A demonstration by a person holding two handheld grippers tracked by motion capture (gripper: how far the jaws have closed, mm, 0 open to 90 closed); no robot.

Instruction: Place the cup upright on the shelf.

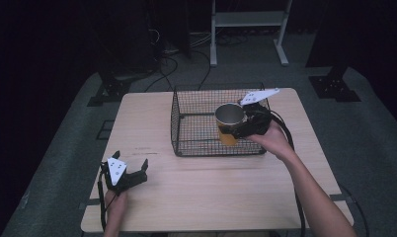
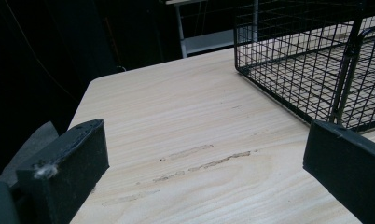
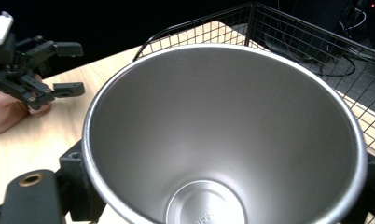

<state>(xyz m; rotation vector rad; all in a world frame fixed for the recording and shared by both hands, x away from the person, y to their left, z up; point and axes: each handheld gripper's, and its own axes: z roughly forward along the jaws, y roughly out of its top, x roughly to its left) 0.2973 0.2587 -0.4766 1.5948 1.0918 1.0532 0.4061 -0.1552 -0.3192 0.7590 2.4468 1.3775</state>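
An orange cup (image 1: 228, 123) with a shiny steel inside (image 3: 223, 140) is held upright over the black wire basket (image 1: 186, 123). My right gripper (image 1: 243, 127) is shut on the cup's body, coming in over the basket's right side. The cup's open mouth faces up and the cup is empty. My left gripper (image 1: 131, 165) rests on the table near the front left corner, open, with nothing between its jaws. In the left gripper view bare wood lies between its jaws, and the basket (image 2: 316, 60) stands ahead to the right. The left gripper (image 3: 66, 67) also appears far off in the right gripper view.
The light wooden table (image 1: 152, 197) has bare wood in front of and left of the basket. Behind the table stand a white metal frame (image 1: 248, 19) and cables on a grey floor. Dark stands flank the table.
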